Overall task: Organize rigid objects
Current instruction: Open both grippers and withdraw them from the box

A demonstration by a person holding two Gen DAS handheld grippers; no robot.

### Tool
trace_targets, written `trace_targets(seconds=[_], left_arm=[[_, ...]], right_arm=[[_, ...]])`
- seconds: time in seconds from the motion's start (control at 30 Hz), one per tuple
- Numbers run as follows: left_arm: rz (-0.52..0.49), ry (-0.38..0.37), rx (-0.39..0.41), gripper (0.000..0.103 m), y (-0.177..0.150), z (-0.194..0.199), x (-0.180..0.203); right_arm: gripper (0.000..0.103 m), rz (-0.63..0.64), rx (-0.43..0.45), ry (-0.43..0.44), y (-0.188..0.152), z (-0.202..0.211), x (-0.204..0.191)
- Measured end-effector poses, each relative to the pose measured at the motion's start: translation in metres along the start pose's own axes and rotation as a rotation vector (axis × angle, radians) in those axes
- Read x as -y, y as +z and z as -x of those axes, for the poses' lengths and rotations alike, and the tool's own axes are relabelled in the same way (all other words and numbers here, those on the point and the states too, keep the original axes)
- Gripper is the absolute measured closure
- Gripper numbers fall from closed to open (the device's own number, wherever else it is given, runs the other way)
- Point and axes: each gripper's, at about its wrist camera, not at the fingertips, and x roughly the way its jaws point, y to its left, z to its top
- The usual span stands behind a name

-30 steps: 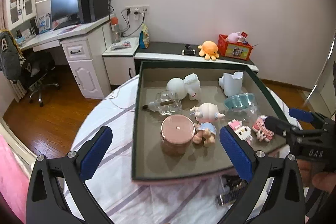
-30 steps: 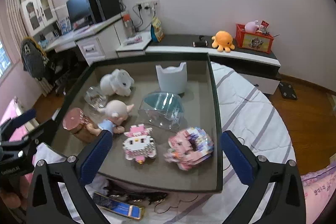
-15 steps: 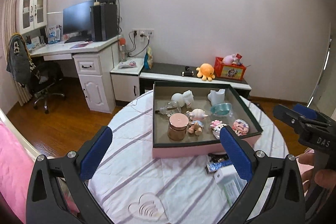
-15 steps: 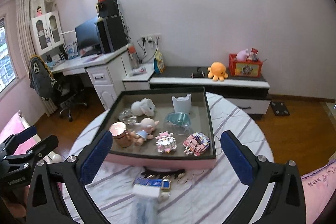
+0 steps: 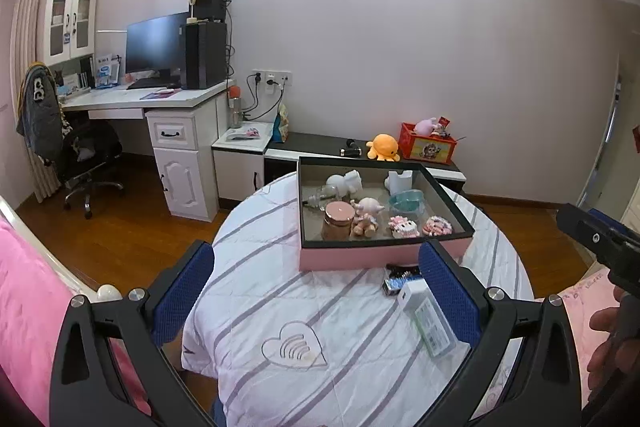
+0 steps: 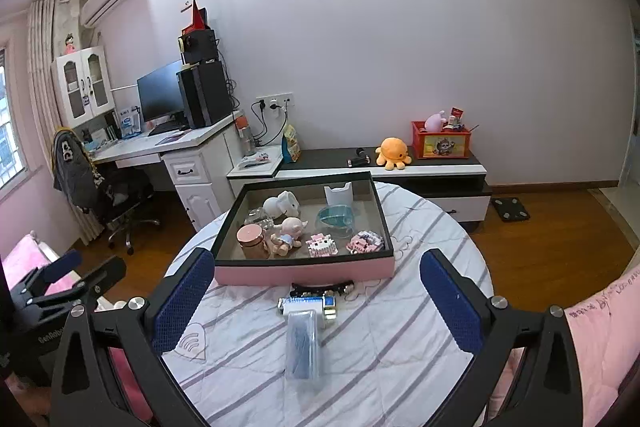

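Observation:
A pink box (image 5: 360, 257) (image 6: 304, 273) with a dark rim stands on the round table (image 5: 280, 287) (image 6: 400, 347). It holds a pink-lidded jar (image 5: 339, 223) (image 6: 252, 242), a doll (image 5: 366, 213) (image 6: 286, 233), a white figure (image 6: 282, 203), a teal bowl (image 5: 406, 199) (image 6: 335, 219) and two block toys (image 6: 322, 245). My left gripper (image 5: 316, 291) and right gripper (image 6: 316, 301) hang open, well back from the box, holding nothing.
In front of the box lie a dark hair clip (image 6: 322, 289), a small blue pack (image 6: 306, 304) and a clear case (image 5: 428, 317) (image 6: 303, 343). A desk with a monitor (image 5: 156, 47), an office chair (image 5: 84, 155) and a low cabinet (image 6: 400, 167) stand behind. Pink bedding (image 5: 28, 299) flanks the table.
Both grippers have pulled far back and up from the box, so the whole table and room now show. The toys in the box have not moved.

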Motion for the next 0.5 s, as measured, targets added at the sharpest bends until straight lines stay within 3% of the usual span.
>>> trace_targets(seconds=[0.5], left_arm=[[0.009,0.056,-0.029,0.000,-0.028,-0.005,0.027]], right_arm=[[0.000,0.054,-0.060,0.053,-0.023,-0.012,0.002]])
